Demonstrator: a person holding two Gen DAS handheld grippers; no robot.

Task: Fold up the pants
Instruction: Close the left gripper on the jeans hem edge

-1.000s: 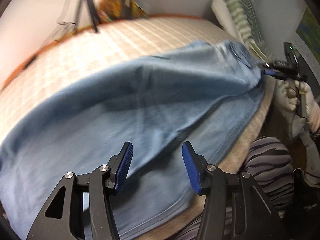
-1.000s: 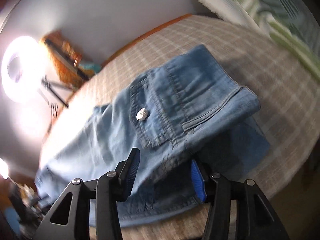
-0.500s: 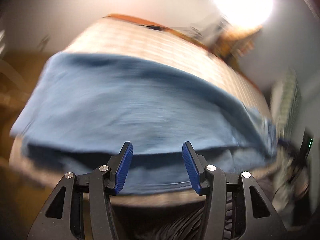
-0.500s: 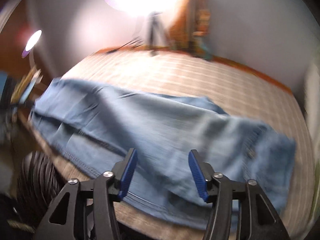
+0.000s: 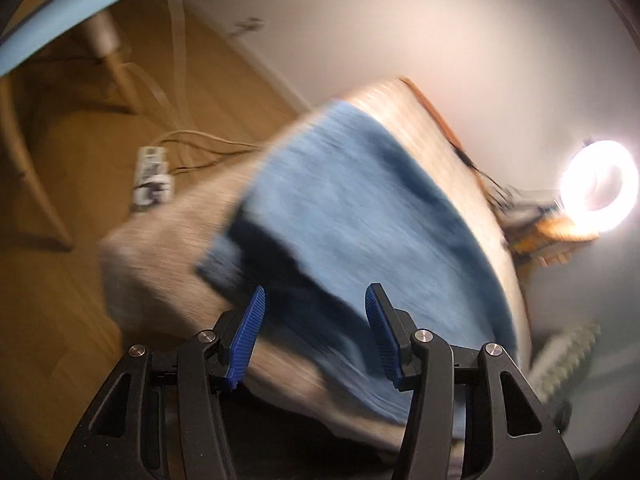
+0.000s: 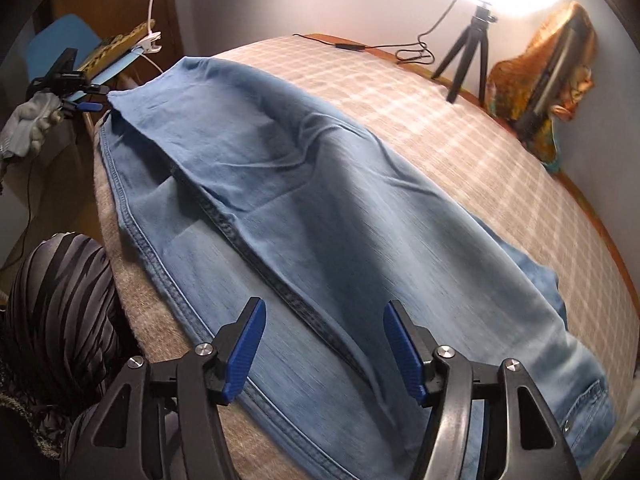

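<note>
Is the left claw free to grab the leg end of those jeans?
Probably yes: the left claw is open, holds nothing, and the leg end of the jeans lies uncovered just ahead.

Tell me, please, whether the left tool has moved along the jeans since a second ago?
Yes. The left tool went from mid-leg to the jeans' hem end, by the bed corner.

Black claw (image 6: 324,344) arms, blue ribbed pads, silver screws; grey glove (image 6: 28,128)
</note>
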